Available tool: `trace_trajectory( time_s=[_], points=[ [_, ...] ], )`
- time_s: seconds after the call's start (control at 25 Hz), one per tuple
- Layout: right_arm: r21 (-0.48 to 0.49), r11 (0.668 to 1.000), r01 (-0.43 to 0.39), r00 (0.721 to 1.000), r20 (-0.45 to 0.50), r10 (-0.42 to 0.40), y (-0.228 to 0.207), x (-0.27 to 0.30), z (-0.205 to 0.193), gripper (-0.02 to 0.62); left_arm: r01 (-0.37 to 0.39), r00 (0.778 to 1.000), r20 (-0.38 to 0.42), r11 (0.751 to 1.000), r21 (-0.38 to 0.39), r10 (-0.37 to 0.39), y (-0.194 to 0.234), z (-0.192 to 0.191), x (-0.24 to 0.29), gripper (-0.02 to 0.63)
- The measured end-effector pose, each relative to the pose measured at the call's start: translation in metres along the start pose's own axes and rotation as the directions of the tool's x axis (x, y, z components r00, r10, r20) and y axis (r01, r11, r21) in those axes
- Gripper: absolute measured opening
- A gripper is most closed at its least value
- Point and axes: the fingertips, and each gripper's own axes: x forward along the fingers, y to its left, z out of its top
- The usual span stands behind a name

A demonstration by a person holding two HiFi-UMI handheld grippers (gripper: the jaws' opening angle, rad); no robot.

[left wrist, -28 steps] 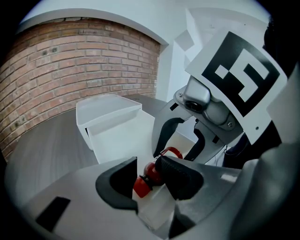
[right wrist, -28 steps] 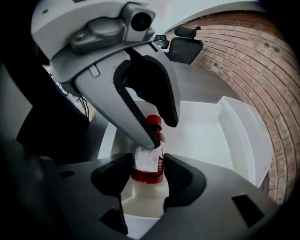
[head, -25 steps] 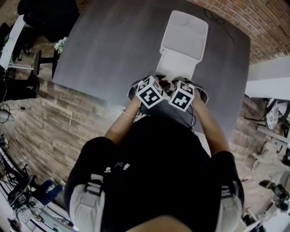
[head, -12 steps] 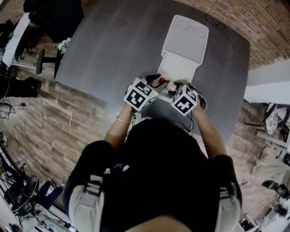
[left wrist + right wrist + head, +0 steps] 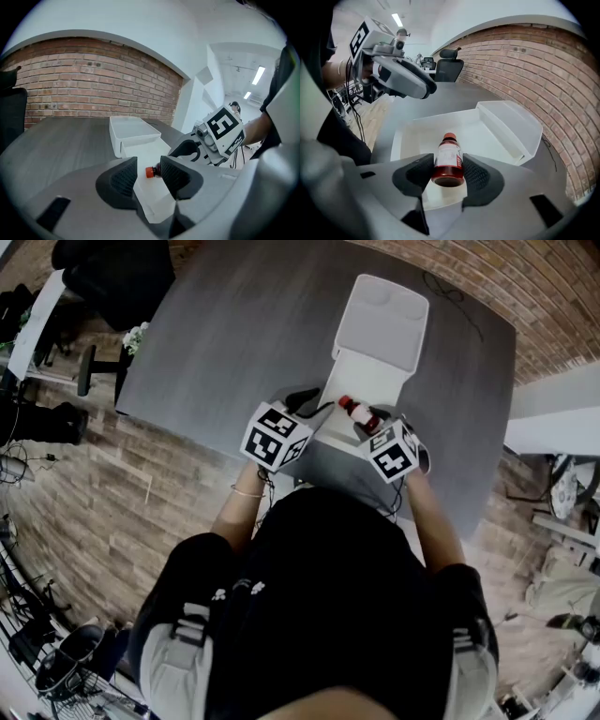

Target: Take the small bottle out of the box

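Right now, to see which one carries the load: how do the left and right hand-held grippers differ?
The right hand-held gripper has the small bottle between its jaws; the left hand-held gripper has nothing. The right's jaws are closing on it; the left's stand apart. Both point toward the white box.

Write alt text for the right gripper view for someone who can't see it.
A small red plastic bottle with an orange cap sits between the right gripper's closing jaws, above an open white plastic box on a grey table. The left gripper hovers upper left.
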Motion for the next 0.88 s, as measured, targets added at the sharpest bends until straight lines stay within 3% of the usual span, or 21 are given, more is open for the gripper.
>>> trace_trajectory(
  time_s=[0.4,0.72,0.88],
  points=[
    [0.051,0.999,0.006,0.999,0.049,-0.008,-0.003,-0.001,0.008,0.19,0.008,1.0,-0.005,1.0,-0.002,-0.008,0.003,0.001,0.004,0.153],
    [0.048,0.998,-0.026,0.999,-0.044,0.028,0.0,0.017,-0.001,0.19,0.01,1.0,-0.008,1.0,-0.007,-0.01,0.004,-0.001,0.008,0.153],
    [-0.026,1.0,-0.004,0.996,-0.085,0.002,-0.007,0.02,0.005,0.189,0.007,1.0,-0.017,1.0,-0.018,-0.007,0.004,-0.006,0.008,0.153]
  ],
)
